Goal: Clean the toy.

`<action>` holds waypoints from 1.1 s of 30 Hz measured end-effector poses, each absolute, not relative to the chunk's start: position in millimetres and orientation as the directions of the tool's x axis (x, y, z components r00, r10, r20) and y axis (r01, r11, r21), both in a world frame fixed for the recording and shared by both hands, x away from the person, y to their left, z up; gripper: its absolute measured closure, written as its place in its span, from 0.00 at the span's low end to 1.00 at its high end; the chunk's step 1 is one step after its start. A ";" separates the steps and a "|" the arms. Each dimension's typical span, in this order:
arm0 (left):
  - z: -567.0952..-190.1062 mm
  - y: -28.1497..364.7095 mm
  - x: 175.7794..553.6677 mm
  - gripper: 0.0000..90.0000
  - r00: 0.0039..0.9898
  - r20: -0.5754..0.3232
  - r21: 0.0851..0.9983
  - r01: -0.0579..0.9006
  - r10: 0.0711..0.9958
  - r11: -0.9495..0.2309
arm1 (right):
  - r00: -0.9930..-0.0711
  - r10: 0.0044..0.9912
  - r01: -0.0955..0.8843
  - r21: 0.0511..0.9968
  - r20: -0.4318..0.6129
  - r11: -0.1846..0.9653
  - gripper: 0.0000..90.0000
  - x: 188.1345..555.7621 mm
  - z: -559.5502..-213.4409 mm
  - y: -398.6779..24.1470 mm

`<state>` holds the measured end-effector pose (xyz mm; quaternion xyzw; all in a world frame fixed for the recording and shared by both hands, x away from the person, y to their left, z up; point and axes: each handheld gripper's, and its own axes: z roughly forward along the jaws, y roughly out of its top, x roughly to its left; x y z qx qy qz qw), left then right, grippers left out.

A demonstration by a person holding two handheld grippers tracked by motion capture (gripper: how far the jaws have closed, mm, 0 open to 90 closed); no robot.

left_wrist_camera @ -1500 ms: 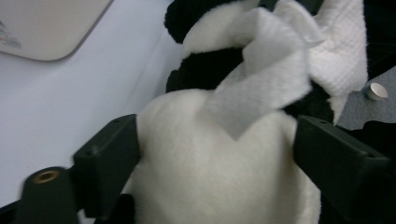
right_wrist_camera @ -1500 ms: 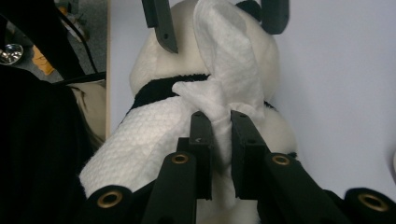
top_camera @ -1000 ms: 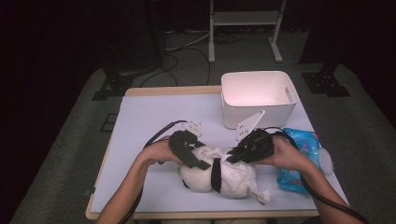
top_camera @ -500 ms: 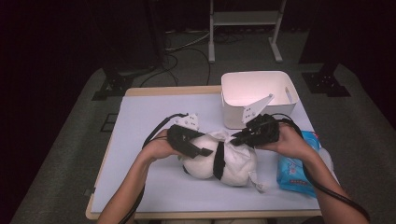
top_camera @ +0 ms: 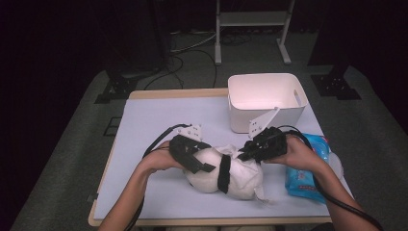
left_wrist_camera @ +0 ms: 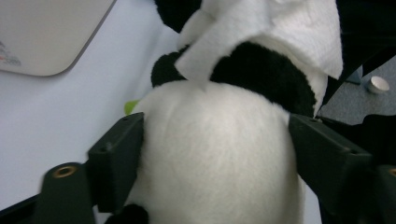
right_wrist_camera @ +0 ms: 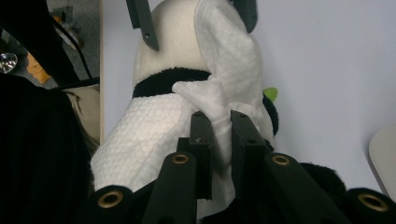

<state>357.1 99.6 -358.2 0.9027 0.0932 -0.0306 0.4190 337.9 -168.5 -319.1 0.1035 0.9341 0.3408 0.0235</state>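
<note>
A black-and-white plush panda lies on its side on the table's near middle, with a white quilted tissue draped over its right half. My left gripper straddles the panda's white body. Its jaws have just been opening wider, and both pads still touch the fur. My right gripper comes in from the right. In the right gripper view it is shut on a bunched fold of the tissue above the panda's black band.
A white plastic bin stands at the back right of the pale table. A blue pack of wipes lies under my right forearm near the right edge. Cables trail from both grippers.
Both hands and the panda have shifted a little away from the table's near edge. The right gripper has kept its hold on the tissue.
</note>
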 end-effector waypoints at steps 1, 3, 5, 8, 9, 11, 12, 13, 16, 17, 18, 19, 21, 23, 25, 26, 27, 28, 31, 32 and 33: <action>-357.8 99.8 358.0 0.20 0.981 -0.134 0.748 0.194 0.143 -0.635 | -0.978 0.206 0.173 0.640 0.023 0.749 0.89 336.9 -318.9 -167.8; -357.8 99.8 360.7 0.17 0.977 -0.155 0.737 0.214 0.148 -0.642 | -0.980 0.197 0.165 0.637 0.022 0.753 0.89 336.2 -319.0 -167.6; -359.3 99.8 363.3 0.13 0.973 -0.169 0.725 0.230 0.155 -0.649 | -0.981 0.194 0.168 0.639 0.030 0.751 0.89 335.1 -319.1 -167.8; -363.6 99.4 367.3 0.09 0.967 -0.203 0.706 0.253 0.154 -0.662 | -0.983 0.180 0.161 0.641 0.036 0.751 0.89 333.7 -320.0 -168.3; -365.5 98.6 368.0 0.07 0.964 -0.218 0.694 0.263 0.154 -0.670 | -0.984 0.175 0.159 0.641 0.040 0.751 0.89 333.3 -320.2 -168.4; -369.2 96.3 368.2 0.04 0.960 -0.239 0.681 0.272 0.145 -0.679 | -0.986 0.159 0.156 0.642 0.053 0.750 0.89 332.1 -320.7 -168.3; -370.6 95.1 367.4 0.04 0.960 -0.244 0.676 0.270 0.137 -0.686 | -0.986 0.159 0.156 0.640 0.054 0.752 0.89 331.4 -320.5 -168.3; -371.4 94.1 366.8 0.04 0.963 -0.238 0.672 0.257 0.125 -0.695 | -0.986 0.159 0.156 0.641 0.052 0.752 0.89 331.3 -320.5 -168.2; -370.4 94.2 364.8 0.10 0.970 -0.214 0.674 0.230 0.113 -0.702 | -0.986 0.159 0.153 0.642 0.049 0.751 0.89 330.8 -319.8 -167.4; -369.4 95.0 364.1 0.15 0.972 -0.205 0.679 0.225 0.114 -0.699 | -0.986 0.158 0.154 0.643 0.052 0.750 0.89 330.9 -319.4 -167.1; -367.9 96.7 363.6 0.22 0.975 -0.189 0.688 0.217 0.119 -0.693 | -0.986 0.157 0.153 0.644 0.052 0.749 0.89 331.0 -318.9 -167.0; -367.0 98.3 362.9 0.27 0.978 -0.174 0.700 0.207 0.118 -0.684 | -0.986 0.161 0.155 0.643 0.049 0.750 0.89 331.0 -317.7 -167.2; -365.2 100.4 363.6 0.31 0.978 -0.159 0.716 0.208 0.134 -0.666 | -0.985 0.166 0.157 0.650 0.049 0.743 0.89 333.0 -315.3 -168.1; -362.6 102.3 364.3 0.34 0.981 -0.135 0.730 0.195 0.142 -0.655 | -0.983 0.178 0.157 0.657 0.035 0.737 0.89 336.0 -311.7 -169.5; -359.4 103.0 363.9 0.34 0.983 -0.098 0.737 0.175 0.152 -0.653 | -0.980 0.198 0.159 0.662 0.016 0.732 0.89 339.0 -307.0 -171.1; -357.2 103.4 363.8 0.34 0.983 -0.083 0.739 0.170 0.162 -0.652 | -0.978 0.210 0.158 0.659 0.001 0.735 0.89 340.8 -304.9 -172.0; -355.2 103.8 364.0 0.34 0.983 -0.070 0.742 0.166 0.171 -0.650 | -0.975 0.221 0.164 0.656 -0.005 0.737 0.89 342.6 -303.1 -173.2; -353.0 104.6 364.3 0.35 0.982 -0.054 0.744 0.161 0.182 -0.648 | -0.973 0.232 0.171 0.655 -0.006 0.736 0.89 344.3 -301.8 -174.3; -350.2 106.2 365.1 0.35 0.978 -0.022 0.746 0.154 0.208 -0.648 | -0.965 0.259 0.181 0.645 -0.028 0.743 0.89 348.5 -299.8 -178.5; -350.8 106.6 364.9 0.35 0.977 -0.027 0.744 0.162 0.214 -0.648 | -0.964 0.266 0.188 0.641 -0.027 0.744 0.89 349.4 -299.9 -180.5; -352.1 106.9 364.1 0.35 0.977 -0.030 0.744 0.163 0.212 -0.648 | -0.962 0.272 0.191 0.635 -0.031 0.748 0.89 350.3 -300.7 -182.7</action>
